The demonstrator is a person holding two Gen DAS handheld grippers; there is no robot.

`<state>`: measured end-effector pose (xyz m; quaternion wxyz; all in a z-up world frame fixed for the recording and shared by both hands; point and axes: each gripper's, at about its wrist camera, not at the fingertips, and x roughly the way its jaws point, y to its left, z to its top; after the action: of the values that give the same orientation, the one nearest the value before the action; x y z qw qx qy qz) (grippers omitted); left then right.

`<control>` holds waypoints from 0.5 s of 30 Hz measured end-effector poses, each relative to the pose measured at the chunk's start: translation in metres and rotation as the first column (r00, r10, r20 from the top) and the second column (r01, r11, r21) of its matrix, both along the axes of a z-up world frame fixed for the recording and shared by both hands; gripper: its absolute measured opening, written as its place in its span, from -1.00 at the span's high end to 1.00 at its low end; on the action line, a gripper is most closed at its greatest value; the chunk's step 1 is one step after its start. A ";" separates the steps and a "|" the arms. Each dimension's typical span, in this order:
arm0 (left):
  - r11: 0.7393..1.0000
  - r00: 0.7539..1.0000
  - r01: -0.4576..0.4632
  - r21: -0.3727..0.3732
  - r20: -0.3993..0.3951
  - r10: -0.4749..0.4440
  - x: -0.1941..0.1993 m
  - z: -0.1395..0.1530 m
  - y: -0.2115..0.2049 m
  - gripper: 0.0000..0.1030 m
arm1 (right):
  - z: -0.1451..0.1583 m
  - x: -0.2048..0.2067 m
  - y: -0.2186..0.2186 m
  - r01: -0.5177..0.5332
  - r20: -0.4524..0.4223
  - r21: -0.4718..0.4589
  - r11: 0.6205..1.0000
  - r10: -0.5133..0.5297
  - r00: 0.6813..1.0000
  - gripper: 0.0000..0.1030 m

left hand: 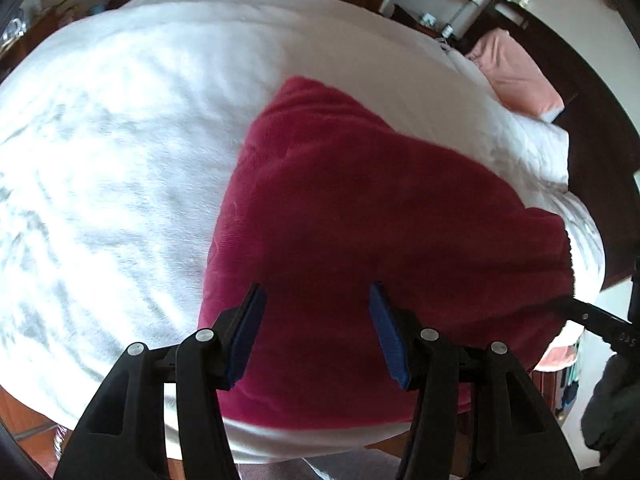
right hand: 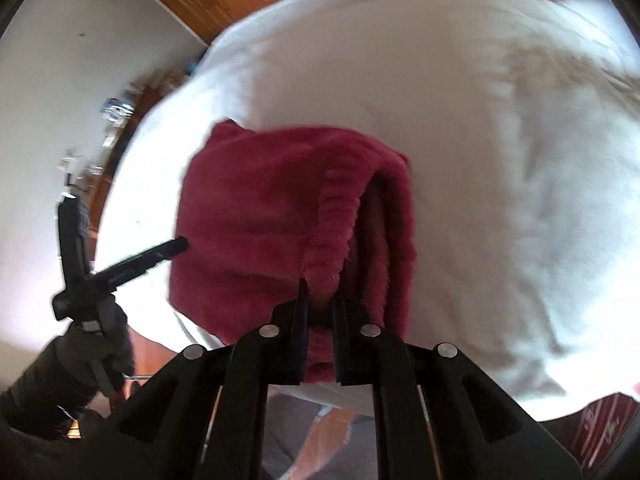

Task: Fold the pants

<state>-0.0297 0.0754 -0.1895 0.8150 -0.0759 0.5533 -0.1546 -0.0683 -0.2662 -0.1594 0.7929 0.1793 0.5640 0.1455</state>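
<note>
Left wrist view looks down on the crimson fleece pants, folded into a thick wedge on the white bedspread near the bed's near edge. The left gripper hangs above them, jaws about half apart with nothing between. A pink pillow lies by the dark headboard (cluttered nightstand beyond). From the right wrist view, the right gripper is pinched onto the ribbed waistband, and a gloved hand holds the other tool at the pants' left edge.

Black claws — blue pads, silver screws; grey glove, grey sleeve.
</note>
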 end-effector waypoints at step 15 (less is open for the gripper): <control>0.978 0.977 0.208 -0.021 -0.040 -0.208 0.020 0.007 -0.007 -0.11 | -0.023 -0.016 -0.016 0.158 -0.041 -0.152 0.976 -0.166 0.985 0.36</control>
<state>-0.0095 0.0682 -0.1825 0.7818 -0.0277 0.5740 -0.2419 -0.0839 -0.2824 -0.1820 0.7978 0.1688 0.5778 0.0332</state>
